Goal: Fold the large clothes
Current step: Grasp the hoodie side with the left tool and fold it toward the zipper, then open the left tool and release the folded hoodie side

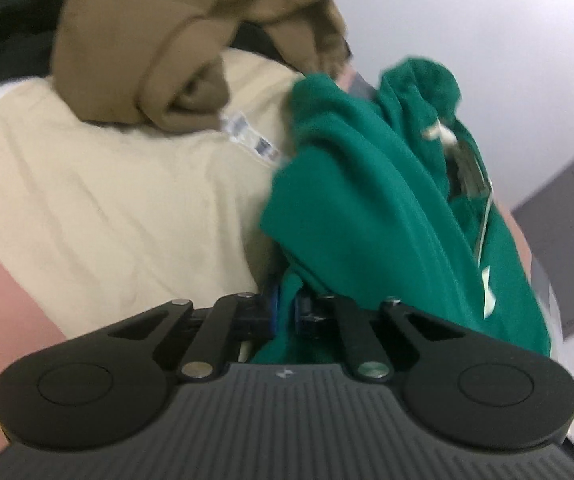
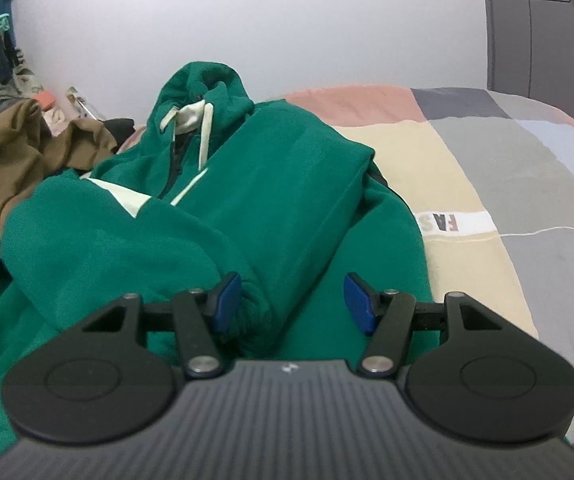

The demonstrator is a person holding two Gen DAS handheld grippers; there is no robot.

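Observation:
A green hoodie with white drawstrings and a zip lies on the bed, its sleeves folded over the chest. My right gripper is open just above the hoodie's lower part, with a sleeve cuff lying between its blue pads. In the left wrist view the hoodie hangs bunched and lifted. My left gripper is shut on a fold of its green fabric.
A brown garment lies bunched on the bed past the hoodie; it also shows in the right wrist view. The patchwork bed cover spreads to the right. A grey door stands at the far right.

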